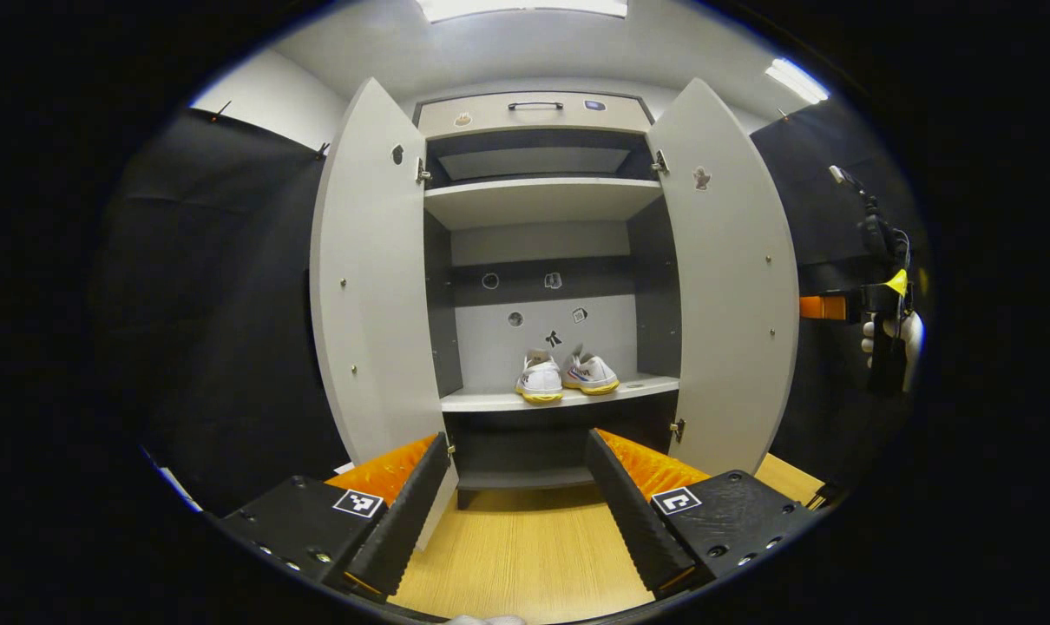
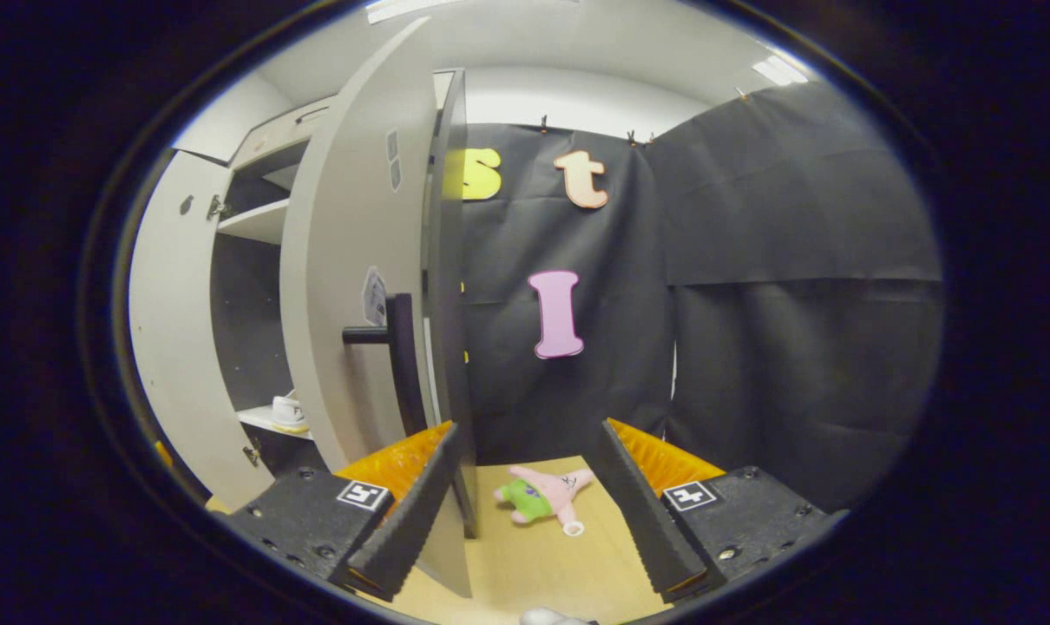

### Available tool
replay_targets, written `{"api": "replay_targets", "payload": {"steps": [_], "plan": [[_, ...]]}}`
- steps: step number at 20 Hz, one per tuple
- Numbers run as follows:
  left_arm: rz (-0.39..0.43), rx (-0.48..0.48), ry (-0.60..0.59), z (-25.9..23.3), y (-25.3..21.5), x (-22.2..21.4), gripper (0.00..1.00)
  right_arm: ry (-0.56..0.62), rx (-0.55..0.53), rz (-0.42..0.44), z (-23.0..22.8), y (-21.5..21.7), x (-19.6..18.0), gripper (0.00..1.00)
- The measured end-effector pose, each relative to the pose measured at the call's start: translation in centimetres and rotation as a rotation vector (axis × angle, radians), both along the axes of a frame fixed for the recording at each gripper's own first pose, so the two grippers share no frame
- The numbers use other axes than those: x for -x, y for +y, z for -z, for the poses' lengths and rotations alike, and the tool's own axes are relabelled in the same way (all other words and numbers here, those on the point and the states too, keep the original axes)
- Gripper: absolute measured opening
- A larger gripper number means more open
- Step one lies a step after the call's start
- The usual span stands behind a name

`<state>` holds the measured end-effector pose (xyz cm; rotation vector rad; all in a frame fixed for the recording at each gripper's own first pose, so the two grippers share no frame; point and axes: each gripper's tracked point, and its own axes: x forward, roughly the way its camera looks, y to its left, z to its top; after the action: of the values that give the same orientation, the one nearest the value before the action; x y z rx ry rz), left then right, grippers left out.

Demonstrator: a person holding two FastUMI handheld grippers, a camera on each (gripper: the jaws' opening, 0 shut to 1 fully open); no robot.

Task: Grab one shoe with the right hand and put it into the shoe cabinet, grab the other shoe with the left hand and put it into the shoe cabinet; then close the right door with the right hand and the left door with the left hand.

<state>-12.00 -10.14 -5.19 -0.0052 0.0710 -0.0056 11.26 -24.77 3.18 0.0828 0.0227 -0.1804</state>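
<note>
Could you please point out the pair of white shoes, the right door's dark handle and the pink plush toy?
Pair of white yellow-soled shoes (image 1: 566, 377), left gripper view, toes.
Dark bar handle (image 2: 401, 347), right gripper view, upright bar.
Pink star-shaped plush toy (image 2: 542, 497), right gripper view, body.

Pale cabinet shelf (image 1: 490, 401), two white shoes (image 1: 565, 376) side by side on it, wooden floor (image 2: 534, 564), pink plush toy (image 2: 542, 496) lying on it

shoe cabinet (image 1: 542, 204): smooth matt grey board
floor (image 1: 525, 547): pale wood-grain, smooth
booth wall (image 2: 794, 286): matt black cloth
shoes (image 1: 564, 376): white fabric-like uppers
plush toy (image 2: 542, 497): soft pink and green cloth
door handle (image 2: 390, 347): matt black bar
</note>
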Motion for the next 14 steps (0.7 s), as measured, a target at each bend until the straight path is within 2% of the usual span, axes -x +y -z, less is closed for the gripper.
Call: {"api": "replay_targets", "payload": {"steps": [1,5,6,8,10,11,14], "plan": [[-0.006,0.003,-0.001,0.1,0.2,-0.1,1.0,0.003,0.009,0.0,0.1,0.0,-0.2,0.98],[-0.022,0.007,0.021,0.8,0.8,-0.4,0.96,0.016,0.012,-0.017,0.0,0.6,-0.3,0.96],[-0.025,0.006,0.026,0.9,1.0,-0.4,0.96,0.013,0.015,-0.016,-0.1,0.9,-0.3,0.92],[-0.022,0.01,0.023,0.7,1.0,-0.4,0.96,0.014,0.01,-0.034,-0.1,2.2,-0.1,0.96],[-0.017,0.003,0.023,0.6,1.1,-0.3,1.0,0.013,0.006,-0.063,-0.1,4.0,-0.1,0.92],[-0.013,-0.003,0.023,0.6,1.2,-0.2,1.0,0.013,0.008,-0.073,0.0,4.7,-0.2,0.96],[-0.011,-0.015,0.024,0.4,1.7,0.0,0.96,0.007,0.015,-0.105,-0.1,6.9,-0.5,0.96]]}}
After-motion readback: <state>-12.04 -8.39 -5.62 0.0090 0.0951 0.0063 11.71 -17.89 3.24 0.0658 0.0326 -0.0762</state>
